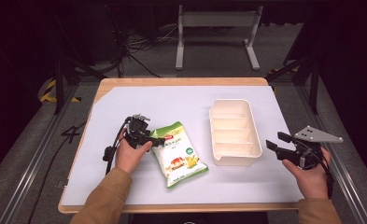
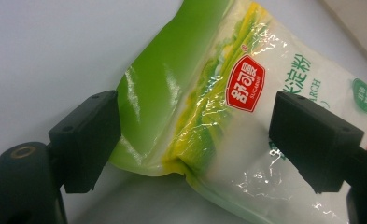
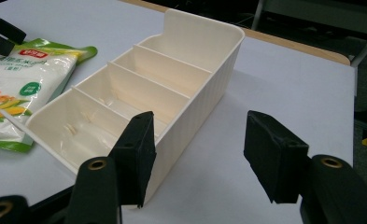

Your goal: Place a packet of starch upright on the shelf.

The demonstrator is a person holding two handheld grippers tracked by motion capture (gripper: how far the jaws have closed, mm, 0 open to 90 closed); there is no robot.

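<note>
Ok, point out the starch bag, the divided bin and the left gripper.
starch bag [image 1: 177, 154]: high view, printed front.
divided bin [image 1: 251, 122]: high view, right rim.
left gripper [image 2: 193, 140]: left gripper view, between its open jaws, bag corner there.

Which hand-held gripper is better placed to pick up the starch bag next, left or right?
Left. The left hand-held gripper already has its open jaws straddling the top corner of the starch bag, pads not yet pressing. The right hand-held gripper sits open beyond the white divided bin, away from the bag.
</note>
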